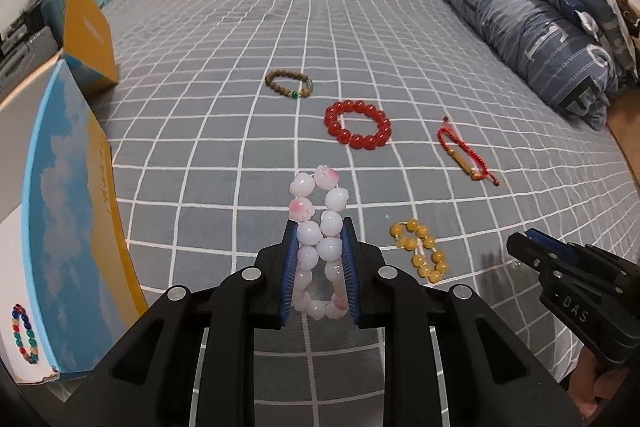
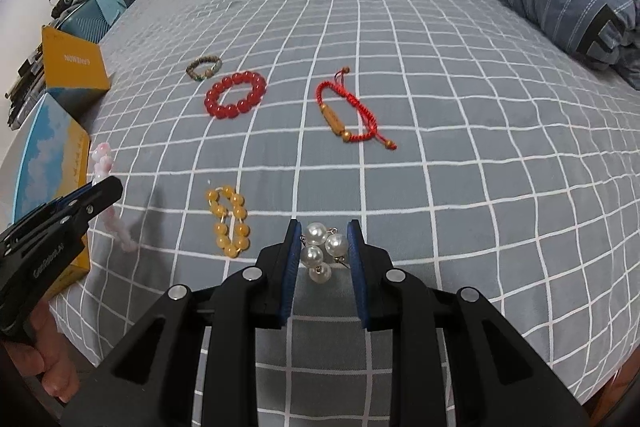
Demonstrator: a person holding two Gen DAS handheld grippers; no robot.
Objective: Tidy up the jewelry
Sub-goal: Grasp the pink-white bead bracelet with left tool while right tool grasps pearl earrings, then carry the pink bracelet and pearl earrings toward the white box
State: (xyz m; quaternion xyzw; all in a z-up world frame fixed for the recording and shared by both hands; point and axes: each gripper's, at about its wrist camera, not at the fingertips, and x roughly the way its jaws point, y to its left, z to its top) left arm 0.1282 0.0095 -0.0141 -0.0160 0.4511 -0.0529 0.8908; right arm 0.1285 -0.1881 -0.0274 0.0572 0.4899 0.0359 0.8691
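Note:
My left gripper [image 1: 319,227] is shut on a pink and white bead bracelet [image 1: 320,239] and holds it above the grey checked bedspread [image 1: 240,131]; the bracelet also shows in the right wrist view [image 2: 105,163]. My right gripper [image 2: 324,227] stands around a white pearl bracelet [image 2: 322,251] on the bedspread, its pads touching the pearls on both sides. On the bed lie a yellow bead bracelet [image 1: 420,251], a red bead bracelet [image 1: 357,123], a red cord bracelet [image 1: 464,151] and a brown bead bracelet [image 1: 289,84].
An open box with a sky print and yellow sides [image 1: 60,211] stands at the left, a multicoloured bead bracelet [image 1: 24,333] by it. Its yellow lid [image 1: 86,27] stands behind. A folded blue quilt [image 1: 520,23] lies at the far right.

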